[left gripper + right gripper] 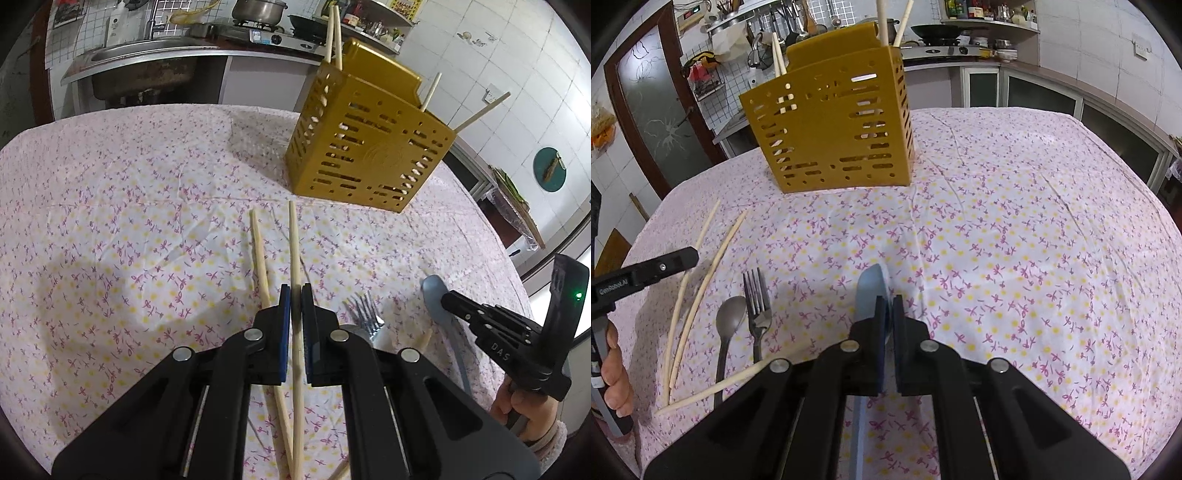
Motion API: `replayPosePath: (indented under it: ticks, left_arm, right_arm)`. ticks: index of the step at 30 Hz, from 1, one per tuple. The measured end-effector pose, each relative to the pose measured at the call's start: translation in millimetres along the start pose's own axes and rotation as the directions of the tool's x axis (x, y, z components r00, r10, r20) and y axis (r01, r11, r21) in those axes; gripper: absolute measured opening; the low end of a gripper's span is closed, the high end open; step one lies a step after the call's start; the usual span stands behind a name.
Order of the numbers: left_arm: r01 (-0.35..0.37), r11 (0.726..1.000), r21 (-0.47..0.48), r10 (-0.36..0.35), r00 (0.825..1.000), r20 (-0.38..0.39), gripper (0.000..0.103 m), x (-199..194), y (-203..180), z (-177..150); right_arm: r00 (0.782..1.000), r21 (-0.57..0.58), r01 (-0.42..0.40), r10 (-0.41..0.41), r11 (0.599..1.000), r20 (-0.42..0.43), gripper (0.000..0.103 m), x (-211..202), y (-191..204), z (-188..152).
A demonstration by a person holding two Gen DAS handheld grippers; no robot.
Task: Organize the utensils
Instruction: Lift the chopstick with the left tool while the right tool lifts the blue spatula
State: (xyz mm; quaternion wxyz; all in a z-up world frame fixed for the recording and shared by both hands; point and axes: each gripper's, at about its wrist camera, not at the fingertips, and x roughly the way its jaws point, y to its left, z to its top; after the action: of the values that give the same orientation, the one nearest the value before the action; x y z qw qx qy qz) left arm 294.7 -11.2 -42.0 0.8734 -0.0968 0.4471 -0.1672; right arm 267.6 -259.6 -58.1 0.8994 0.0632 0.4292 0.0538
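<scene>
Chopstick [293, 251] is pinched between the blue pads of the left gripper [295, 291], jaws drawn almost together on it, grip taken around mid-length so the stick is balanced for a lift. Its long axis runs straight out ahead of the fingers, far tip aimed at the gold utensil holder [365, 147], near end trailing back under the jaws; whether it is already clear of the tablecloth [110, 206] cannot be told. A second chopstick [260, 258] lies just left of the fingers, nearly parallel, not gripped. The blue spoon [871, 291] is clamped at the neck by the right gripper [889, 295], jaws narrow on it, bowl projecting past the fingertips toward the holder, handle passing back beneath the gripper, so its long axis also follows the fingers. The neck grip is judged to keep the bowl forward and the handle free for dropping in. Left of those fingers a fork [757, 306], a grey spoon [728, 325] and one more loose chopstick [720, 387] are left on the cloth. The holder stands ahead of both grippers, several chopsticks already upright in it.
</scene>
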Motion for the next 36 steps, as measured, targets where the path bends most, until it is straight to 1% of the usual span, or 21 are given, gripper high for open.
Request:
replayPosePath:
  ticks: [8, 10, 15, 16, 17, 18, 19, 20, 22, 23, 25, 27, 29, 32, 36]
  left_arm:
    - [-0.021, 1.000, -0.022, 0.020, 0.999, -0.037, 0.005, 17.7, 9.2, -2.8]
    - [-0.023, 0.999, -0.028, 0.022, 0.999, -0.041, 0.005, 20.2, 11.3, -2.6]
    - [-0.023, 1.000, -0.022, 0.022, 0.999, -0.042, 0.005, 21.0, 10.7, -1.9]
    - [-0.025, 1.000, -0.018, 0.024, 0.999, -0.043, 0.005, 21.3, 10.3, -1.9]
    - [-0.027, 1.000, -0.015, 0.026, 0.999, -0.046, 0.005, 22.3, 9.6, -1.7]
    - [-0.028, 1.000, -0.014, 0.027, 0.998, -0.049, 0.005, 23.0, 8.8, -1.3]
    - [-0.029, 1.000, -0.012, 0.028, 0.998, -0.052, 0.005, 24.0, 8.5, -1.1]
    - [-0.031, 0.999, -0.010, 0.031, 0.998, -0.053, 0.005, 24.1, 7.9, -1.3]
    - [-0.034, 0.999, -0.008, 0.033, 0.998, -0.056, 0.005, 25.1, 7.4, -0.6]
    - [-0.034, 0.999, -0.009, 0.034, 0.998, -0.057, 0.005, 25.2, 7.5, -0.4]
    - [-0.033, 0.999, -0.011, 0.033, 0.998, -0.059, 0.005, 25.4, 7.3, 0.8]
    - [-0.033, 0.999, -0.007, 0.032, 0.998, -0.058, 0.005, 24.1, 7.0, 2.3]
    - [-0.035, 0.999, -0.001, 0.035, 0.998, -0.052, 0.005, 21.4, 5.9, 4.5]
    - [-0.028, 1.000, -0.005, 0.028, 0.999, -0.044, 0.005, 17.0, 4.6, 9.4]
    - [-0.013, 1.000, 0.003, 0.013, 1.000, -0.027, 0.005, 8.4, -0.7, 14.7]
  right_arm:
    - [1.000, 0.006, -0.008, 0.008, 1.000, 0.002, 0.005, 0.8, -2.4, -1.3]
    - [1.000, 0.006, -0.016, 0.016, 1.000, -0.006, 0.008, 2.2, -2.9, -0.4]
    - [0.999, -0.012, -0.018, 0.018, 1.000, -0.037, 0.011, 8.1, -0.9, 4.5]
    - [0.999, -0.019, -0.018, 0.017, 1.000, -0.044, 0.014, 9.8, 0.7, 6.1]
    - [0.998, -0.029, -0.021, 0.019, 0.999, -0.062, 0.021, 13.0, 3.3, 8.2]
    - [0.996, -0.038, -0.029, 0.026, 0.999, -0.081, 0.025, 15.5, 5.9, 9.6]
    - [0.995, -0.048, -0.043, 0.039, 0.998, -0.093, 0.033, 16.5, 8.7, 11.6]
    - [0.993, -0.057, -0.051, 0.045, 0.997, -0.106, 0.037, 17.9, 12.2, 13.8]
    - [0.992, -0.095, -0.033, 0.021, 0.995, -0.122, 0.036, 22.3, 19.5, 19.2]
    - [0.992, -0.118, -0.016, 0.001, 0.993, -0.129, 0.031, 25.6, 22.9, 21.6]
    - [0.990, -0.155, 0.003, -0.025, 0.988, -0.138, 0.031, 29.1, 28.4, 24.6]
    - [0.989, -0.168, 0.010, -0.034, 0.986, -0.144, 0.031, 28.1, 30.7, 26.5]
    - [0.989, -0.170, 0.018, -0.042, 0.985, -0.139, 0.031, 26.0, 29.9, 26.2]
    - [0.991, -0.146, 0.012, -0.032, 0.989, -0.131, 0.031, 21.7, 24.2, 27.9]
    - [0.997, -0.090, 0.004, -0.010, 0.996, -0.075, 0.031, 6.6, 12.2, 33.5]
